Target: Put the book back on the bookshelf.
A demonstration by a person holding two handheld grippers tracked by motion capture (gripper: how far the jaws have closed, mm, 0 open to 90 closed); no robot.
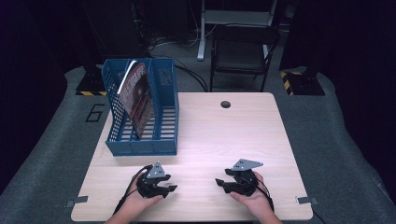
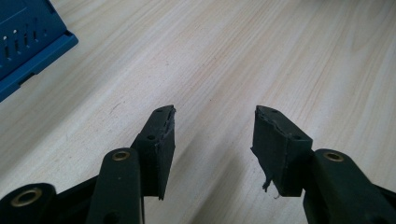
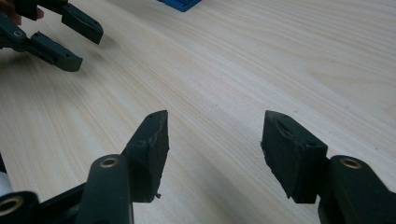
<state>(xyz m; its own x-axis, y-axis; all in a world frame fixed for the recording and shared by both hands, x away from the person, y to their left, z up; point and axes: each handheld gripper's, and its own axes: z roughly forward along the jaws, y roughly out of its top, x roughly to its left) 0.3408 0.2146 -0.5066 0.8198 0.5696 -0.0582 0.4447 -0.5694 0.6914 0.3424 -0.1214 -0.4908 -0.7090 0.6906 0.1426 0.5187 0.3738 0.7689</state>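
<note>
While both grippers are being rested low on the bench (image 1: pixel 243 135), nothing is being held: left gripper (image 1: pixel 169 185) and right gripper (image 1: pixel 221 183) jaws apart, empty. Magazine (image 1: pixel 138 95) is standing tilted in the blue file rack (image 1: pixel 161 135); likely next, a reach toward it.

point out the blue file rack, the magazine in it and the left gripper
blue file rack (image 1: pixel 140 148), high view, on its front wall
magazine (image 1: pixel 138 93), high view, middle of its cover
left gripper (image 2: pixel 214 135), left gripper view, midway between its open fingertips
</note>
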